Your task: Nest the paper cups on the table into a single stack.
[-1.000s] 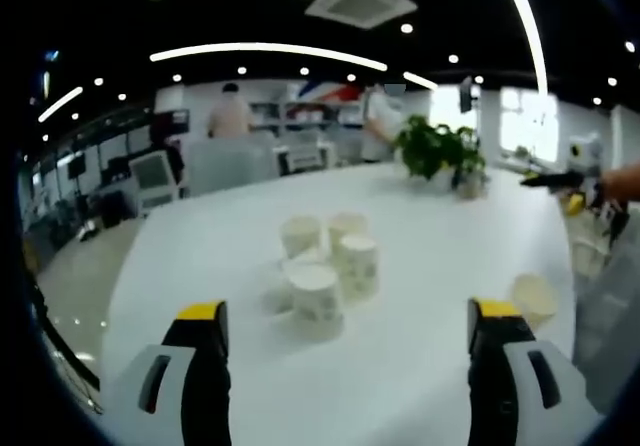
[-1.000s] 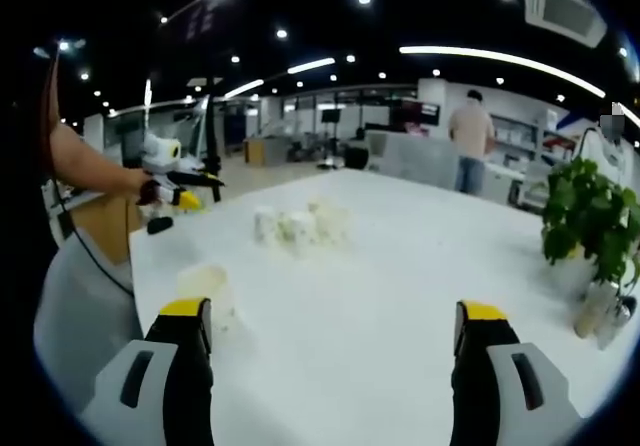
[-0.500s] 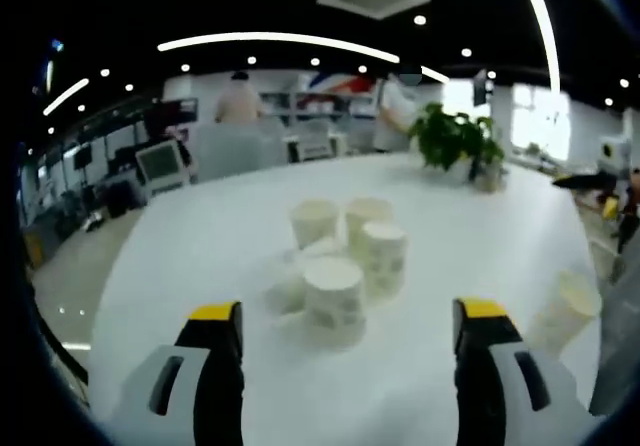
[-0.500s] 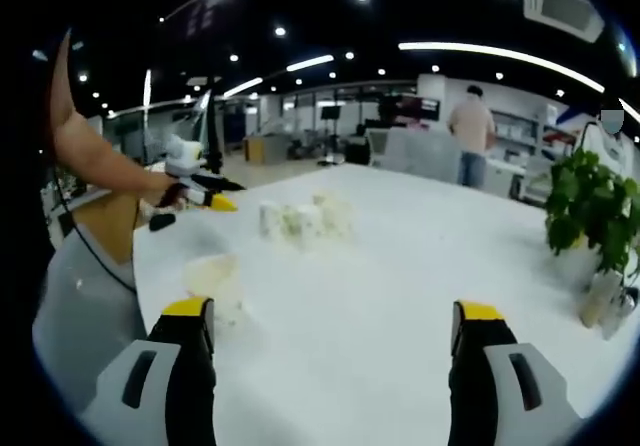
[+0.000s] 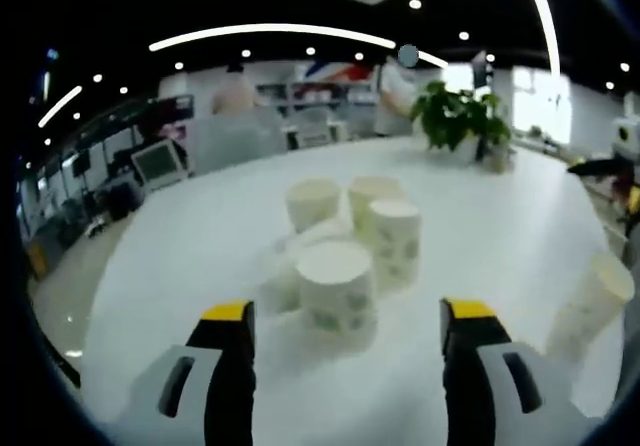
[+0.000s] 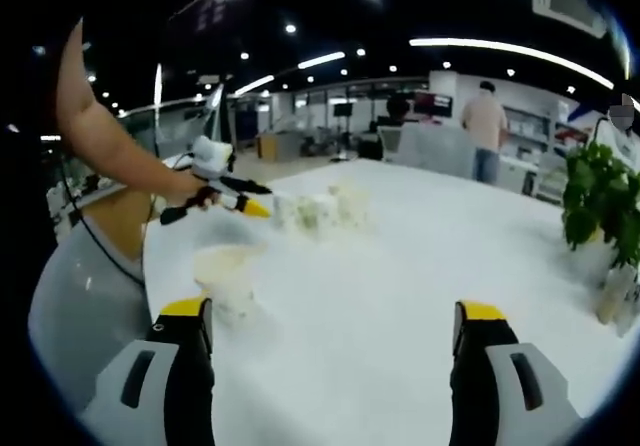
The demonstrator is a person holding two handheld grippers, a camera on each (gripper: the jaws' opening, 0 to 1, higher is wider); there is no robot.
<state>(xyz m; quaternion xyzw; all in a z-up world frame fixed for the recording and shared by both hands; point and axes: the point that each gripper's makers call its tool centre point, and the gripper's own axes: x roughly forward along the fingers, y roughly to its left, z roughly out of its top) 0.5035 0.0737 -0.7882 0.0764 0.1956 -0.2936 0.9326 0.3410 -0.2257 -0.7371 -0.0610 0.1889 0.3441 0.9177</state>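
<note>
**Approach to the cup cluster, both claws empty**

Broadly, the white counter (image 5: 180,256) carried everything: a potted plant (image 5: 455,116) at its far side, a cluster of paper cups (image 5: 350,241) near the middle, and a lone cup (image 6: 225,276) near the person's edge. The left claw (image 5: 345,341) stood with its jaws wide apart and nothing between them; the nearest cup (image 5: 338,291) of the cluster lay straight ahead, centred in the gap, upright with its mouth up, its long axis vertical. The right claw (image 6: 335,341) was likewise spread and empty, with the lone cup just ahead of its left jaw and the cluster well beyond. Judged from this, the left claw was nearer the cluster, the right nearer the lone cup. The left claw also appeared in the right gripper view, reaching toward the cluster.
</note>
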